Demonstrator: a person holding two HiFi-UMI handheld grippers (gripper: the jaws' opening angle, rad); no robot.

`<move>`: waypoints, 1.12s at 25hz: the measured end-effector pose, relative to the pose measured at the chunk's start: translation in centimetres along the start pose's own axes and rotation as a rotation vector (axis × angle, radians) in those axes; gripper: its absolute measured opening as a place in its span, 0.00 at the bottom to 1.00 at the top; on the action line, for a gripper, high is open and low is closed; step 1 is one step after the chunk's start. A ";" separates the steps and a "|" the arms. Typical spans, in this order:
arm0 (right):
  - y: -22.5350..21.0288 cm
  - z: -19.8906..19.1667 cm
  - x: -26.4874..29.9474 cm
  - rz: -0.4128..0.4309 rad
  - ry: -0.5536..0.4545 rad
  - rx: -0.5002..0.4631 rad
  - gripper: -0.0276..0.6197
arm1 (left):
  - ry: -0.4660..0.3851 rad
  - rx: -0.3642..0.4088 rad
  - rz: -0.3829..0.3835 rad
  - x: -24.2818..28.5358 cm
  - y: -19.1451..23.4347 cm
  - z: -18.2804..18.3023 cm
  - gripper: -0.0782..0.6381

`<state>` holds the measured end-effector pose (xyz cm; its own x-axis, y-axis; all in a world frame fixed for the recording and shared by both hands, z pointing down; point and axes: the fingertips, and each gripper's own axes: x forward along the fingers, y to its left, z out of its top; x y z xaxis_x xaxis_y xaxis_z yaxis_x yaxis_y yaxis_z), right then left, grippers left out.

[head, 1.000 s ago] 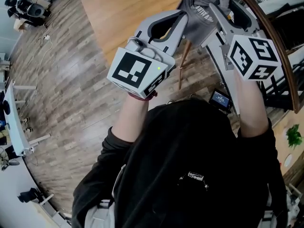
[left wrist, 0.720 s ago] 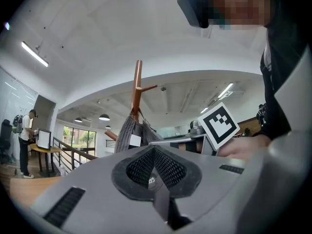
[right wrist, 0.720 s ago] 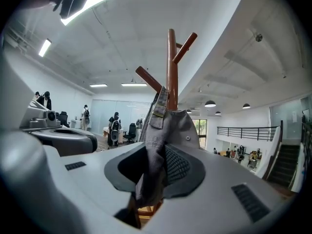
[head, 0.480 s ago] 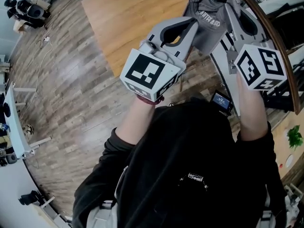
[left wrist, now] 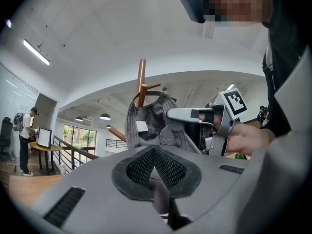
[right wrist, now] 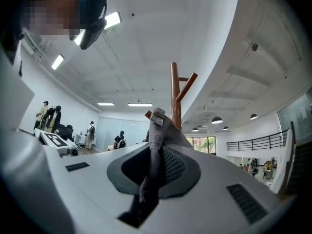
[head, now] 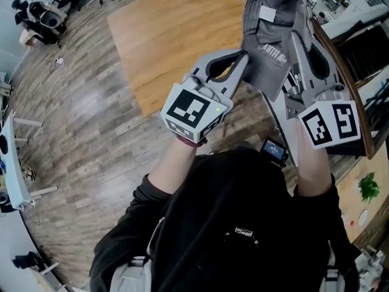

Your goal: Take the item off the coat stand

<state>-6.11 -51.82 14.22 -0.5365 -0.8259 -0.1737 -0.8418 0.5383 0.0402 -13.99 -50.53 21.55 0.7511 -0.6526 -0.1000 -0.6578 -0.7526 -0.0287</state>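
A grey cap (head: 270, 35) hangs at the top of the brown wooden coat stand (left wrist: 141, 79), its white inner label facing me. My left gripper (head: 245, 56) is shut on the cap's lower edge, and a dark fold of fabric shows between its pads (left wrist: 155, 152). My right gripper (head: 293, 41) holds the cap's other side. Its jaws have just been closing, and a strip of the grey cap (right wrist: 157, 126) is now pinched between them, in front of the coat stand (right wrist: 175, 89). The right gripper (left wrist: 170, 114) also shows in the left gripper view, against the cap (left wrist: 146, 123).
Below lies a wood floor with a lighter wooden panel (head: 170, 29). A curved brown handrail (head: 340, 47) runs along the right. A white desk (head: 12, 157) stands at the far left. People stand in the distance (right wrist: 119, 139), one by a table (left wrist: 27, 135).
The right gripper has closed on the cap and risen with it. The cap now sits higher and shows more of its inside. The left gripper has barely shifted.
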 end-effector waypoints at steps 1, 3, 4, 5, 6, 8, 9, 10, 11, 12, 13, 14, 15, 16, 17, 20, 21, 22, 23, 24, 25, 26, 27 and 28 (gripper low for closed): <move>0.4 0.6 -0.4 0.016 -0.021 -0.002 0.11 | -0.003 0.001 0.000 -0.1 -0.1 0.0 0.11; 1.5 1.4 -1.2 0.046 -0.056 -0.012 0.11 | -0.001 -0.004 0.004 -0.5 -0.4 -0.4 0.11; 2.2 1.7 -1.3 0.061 -0.069 -0.021 0.11 | 0.001 -0.007 0.009 -0.7 -0.4 -0.7 0.11; 2.8 1.9 -1.3 0.075 -0.080 -0.030 0.11 | 0.002 -0.007 0.015 -1.0 -0.2 -0.9 0.11; 3.4 2.0 -1.2 0.088 -0.088 -0.038 0.11 | 0.001 -0.006 0.020 -1.3 -0.1 -1.1 0.11; 4.2 2.1 -1.0 0.106 -0.093 -0.048 0.11 | -0.005 -0.010 0.028 -2.0 0.2 -1.0 0.11; 4.5 2.0 -1.0 0.111 -0.089 -0.046 0.11 | -0.008 -0.014 0.033 -2.3 0.2 -0.8 0.11; 4.7 1.9 -1.1 0.116 -0.084 -0.039 0.11 | -0.010 -0.016 0.039 -2.7 0.1 -0.7 0.11; 4.9 1.8 -1.2 0.122 -0.078 -0.030 0.11 | -0.011 -0.015 0.047 -3.1 0.0 -0.6 0.11; 5.0 1.8 -1.3 0.130 -0.073 -0.023 0.11 | -0.012 -0.011 0.057 -3.5 -0.1 -0.4 0.11; 5.2 1.9 -1.3 0.140 -0.068 -0.018 0.11 | -0.013 -0.007 0.067 -3.8 -0.1 0.0 0.11; 5.4 2.0 -1.2 0.151 -0.062 -0.013 0.11 | -0.014 -0.002 0.078 -4.1 -0.1 0.4 0.11; 5.5 2.1 -1.0 0.164 -0.055 -0.008 0.11 | -0.013 0.002 0.087 -4.2 0.0 0.8 0.11; 5.6 2.2 -0.7 0.175 -0.048 -0.001 0.11 | -0.013 0.006 0.096 -4.4 0.1 1.2 0.11; 5.7 2.1 -0.2 0.186 -0.040 0.005 0.11 | -0.013 0.009 0.103 -4.5 0.4 1.5 0.11; 7.0 0.2 1.0 0.209 -0.008 0.031 0.11 | -0.026 0.020 0.116 -5.9 1.4 1.3 0.11; 7.6 -1.1 0.6 0.214 0.017 0.039 0.11 | -0.024 0.008 0.119 -6.8 1.1 0.6 0.11; 8.1 -2.2 -0.2 0.218 0.047 0.045 0.11 | -0.009 -0.021 0.125 -7.7 0.4 -0.4 0.11; 8.2 -2.9 -0.8 0.220 0.070 0.049 0.11 | 0.016 -0.059 0.132 -8.3 -0.2 -1.1 0.11; 7.8 -2.9 -0.9 0.219 0.080 0.051 0.11 | 0.035 -0.086 0.136 -8.2 -0.4 -1.4 0.11; 7.3 -2.6 -0.9 0.214 0.083 0.058 0.11 | 0.041 -0.098 0.134 -7.8 -0.6 -1.2 0.11; 6.7 -2.5 -1.1 0.204 0.091 0.070 0.11 | 0.040 -0.105 0.126 -7.4 -0.9 -1.1 0.11; 6.3 -2.6 -1.5 0.191 0.105 0.083 0.11 | 0.041 -0.114 0.116 -7.1 -1.4 -1.2 0.11; 5.8 -2.9 -2.0 0.178 0.118 0.094 0.11 | 0.041 -0.121 0.106 -6.7 -1.8 -1.4 0.11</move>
<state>-10.12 -47.55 17.66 -0.6842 -0.7272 -0.0554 -0.7267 0.6862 -0.0327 -17.80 -44.94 23.63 0.6813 -0.7299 -0.0551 -0.7236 -0.6829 0.1002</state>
